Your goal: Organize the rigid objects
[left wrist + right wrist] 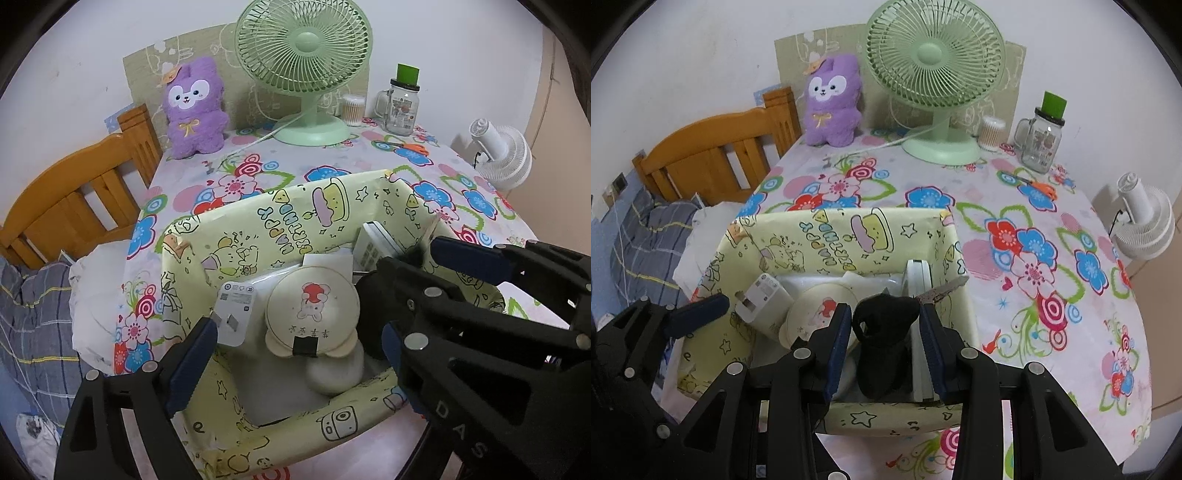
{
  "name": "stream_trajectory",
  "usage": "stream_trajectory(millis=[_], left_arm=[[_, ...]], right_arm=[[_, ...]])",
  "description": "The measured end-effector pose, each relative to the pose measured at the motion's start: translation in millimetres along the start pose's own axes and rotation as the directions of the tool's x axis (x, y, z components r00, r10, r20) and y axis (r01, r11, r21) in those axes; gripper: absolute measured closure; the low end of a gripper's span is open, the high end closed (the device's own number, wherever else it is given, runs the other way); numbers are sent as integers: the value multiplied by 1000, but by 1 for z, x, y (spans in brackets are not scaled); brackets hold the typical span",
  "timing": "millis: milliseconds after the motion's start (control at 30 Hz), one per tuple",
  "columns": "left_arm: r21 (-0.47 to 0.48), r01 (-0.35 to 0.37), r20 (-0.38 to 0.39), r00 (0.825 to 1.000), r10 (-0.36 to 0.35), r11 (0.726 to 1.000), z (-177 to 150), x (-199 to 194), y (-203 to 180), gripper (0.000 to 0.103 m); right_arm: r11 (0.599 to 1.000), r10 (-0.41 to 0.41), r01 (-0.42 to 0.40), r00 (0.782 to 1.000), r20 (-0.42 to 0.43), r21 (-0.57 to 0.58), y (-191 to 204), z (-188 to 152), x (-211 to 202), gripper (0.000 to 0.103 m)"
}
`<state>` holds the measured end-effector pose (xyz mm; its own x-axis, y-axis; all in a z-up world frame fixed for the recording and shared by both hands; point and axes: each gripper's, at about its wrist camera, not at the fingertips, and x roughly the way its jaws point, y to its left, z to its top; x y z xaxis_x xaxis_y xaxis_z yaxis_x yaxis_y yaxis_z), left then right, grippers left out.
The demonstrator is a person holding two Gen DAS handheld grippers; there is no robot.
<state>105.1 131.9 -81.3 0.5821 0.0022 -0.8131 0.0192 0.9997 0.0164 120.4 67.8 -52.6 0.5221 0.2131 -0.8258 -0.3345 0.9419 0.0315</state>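
A yellow cartoon-print box (258, 221) (798, 240) stands on the floral table. Inside lie a white charger plug (236, 310) (764, 299), a round cream compact (314, 306) (816, 310) with a bear print, a white flat box (373, 243) (918, 273), and black-handled scissors (886, 325). My right gripper (886, 332) is open inside the box, with its fingers on either side of the scissors' black handle; the blade pokes over the right wall. My left gripper (299, 343) is open over the box, with its left finger (192, 362) near the charger plug.
At the back of the table (1052, 295) stand a green desk fan (938, 74), a purple plush (831, 103), a glass mug jar (1038, 144), a cotton-swab tub (991, 134) and orange scissors (1039, 186). A white fan (1145, 221) is on the right. A wooden headboard (713, 162) and bedding are on the left.
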Motion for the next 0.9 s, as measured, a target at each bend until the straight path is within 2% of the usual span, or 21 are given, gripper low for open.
stream_trajectory(millis=[33, 67, 133, 167, 433, 633, 900], left_arm=[[5, -1, 3, 1000, 1, 1000, 0, -1, -1, 11], [8, 1, 6, 1000, -1, 1000, 0, -1, -2, 11], [14, 11, 15, 1000, -11, 1000, 0, -4, -4, 11], [17, 13, 19, 1000, -13, 1000, 0, -5, -6, 10], [46, 5, 51, 999, -8, 999, -2, -18, -21, 10], [69, 23, 75, 997, -29, 997, -4, -31, -35, 7], [85, 3, 120, 993, -13, 996, -5, -50, -54, 5]], right_arm=[[1000, -3, 3, 1000, -1, 2, 0, 0, 0, 55], [1000, -12, 12, 1000, 0, 4, -1, -1, -1, 42], [1000, -29, 29, 999, 15, 10, -2, -2, -4, 29], [999, -43, 43, 998, 36, 17, -3, -4, -8, 27], [996, -72, 68, 996, 60, 56, -16, -12, -24, 25], [994, -96, 90, 991, 90, 70, -25, -20, -42, 19], [988, -126, 115, 985, 115, 99, -38, -28, -67, 18]])
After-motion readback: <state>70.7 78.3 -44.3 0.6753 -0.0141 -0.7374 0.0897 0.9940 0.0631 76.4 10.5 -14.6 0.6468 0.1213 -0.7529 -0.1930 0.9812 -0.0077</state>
